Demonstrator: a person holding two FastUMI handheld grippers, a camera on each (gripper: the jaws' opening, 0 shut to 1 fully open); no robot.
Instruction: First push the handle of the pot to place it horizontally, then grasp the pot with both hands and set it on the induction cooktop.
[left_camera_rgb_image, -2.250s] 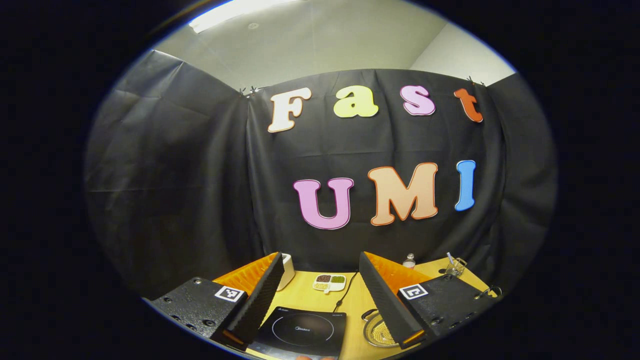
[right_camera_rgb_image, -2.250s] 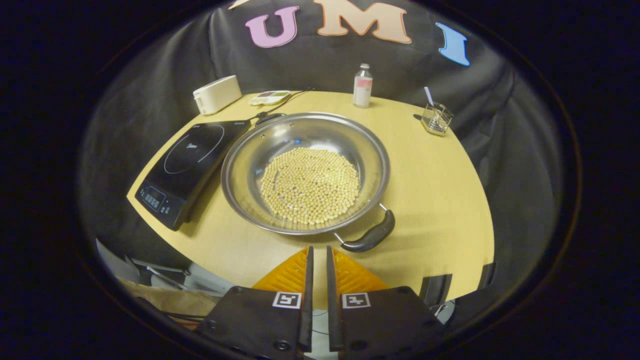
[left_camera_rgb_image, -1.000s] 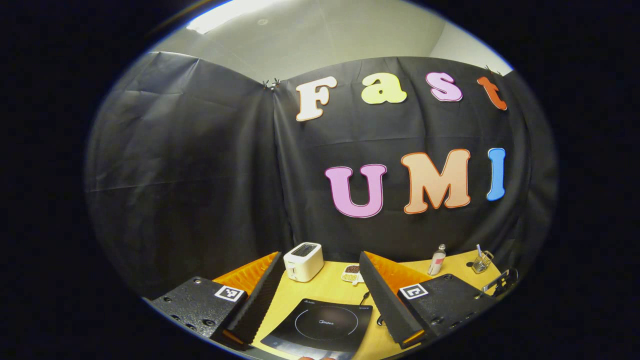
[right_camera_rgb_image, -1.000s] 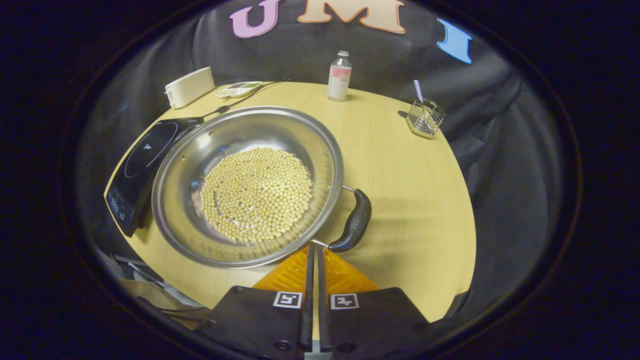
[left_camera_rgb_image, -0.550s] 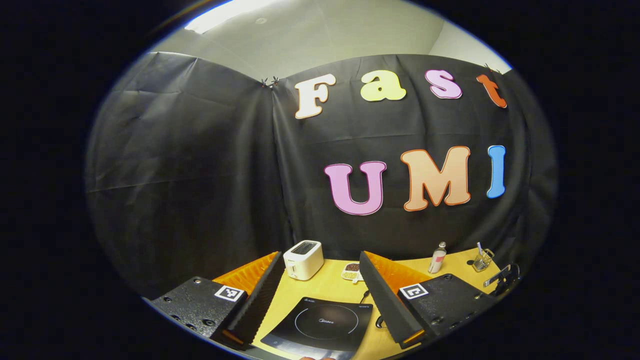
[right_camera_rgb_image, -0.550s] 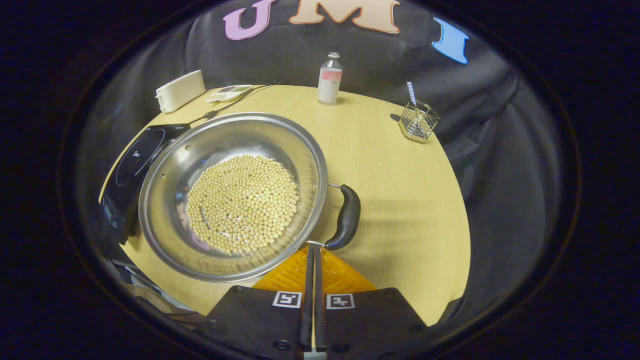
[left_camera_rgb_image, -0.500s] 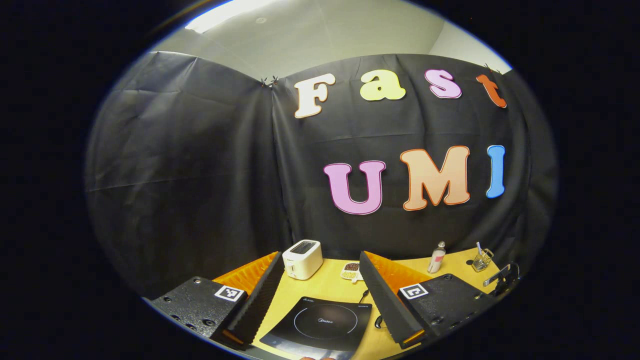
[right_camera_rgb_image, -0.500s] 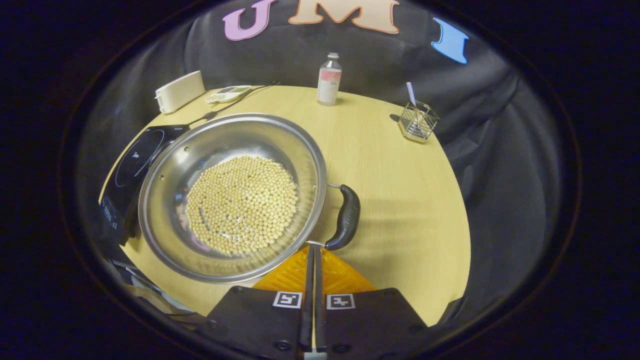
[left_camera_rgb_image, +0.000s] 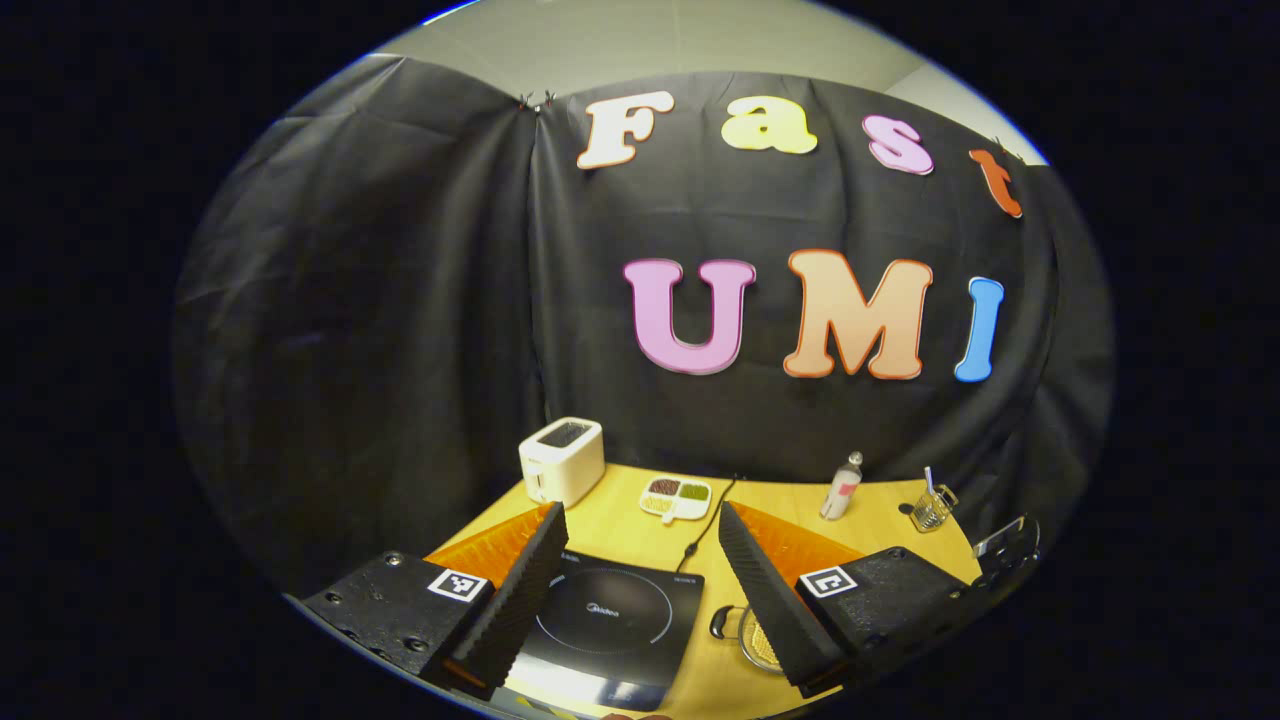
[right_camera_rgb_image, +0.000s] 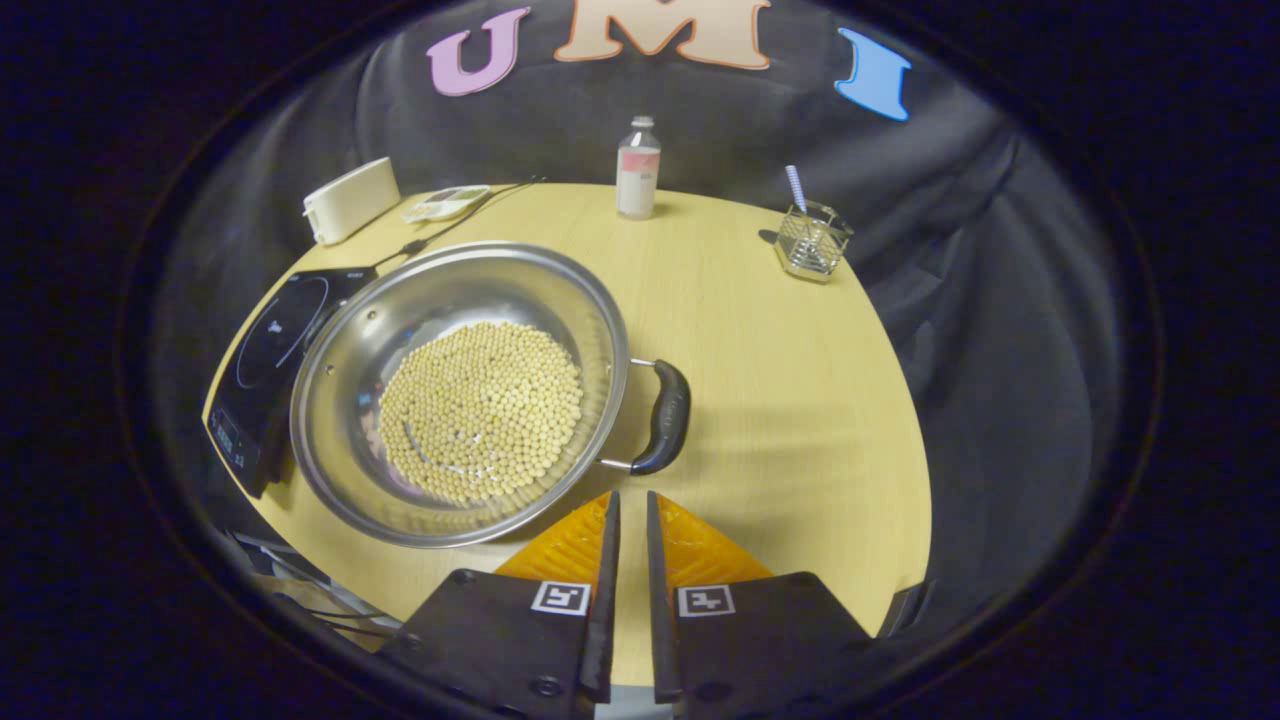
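Pot (right_camera_rgb_image: 455, 390) of pale beans sits on the wooden table (right_camera_rgb_image: 800, 380), just right of the induction cooktop (right_camera_rgb_image: 265, 375). Near its side handle (right_camera_rgb_image: 665, 417), the right gripper (right_camera_rgb_image: 628, 520) hovers low with fingers nearly together, gripping nothing. Left gripper (left_camera_rgb_image: 635, 570) is held level above the cooktop, spread wide.

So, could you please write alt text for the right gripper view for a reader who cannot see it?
A steel pot of pale beans sits on a round wooden table, its black handle just beyond the right gripper, whose fingers are nearly closed and hold nothing. A black cooktop lies beside the pot; a toaster, bottle and wire cup stand farther back.
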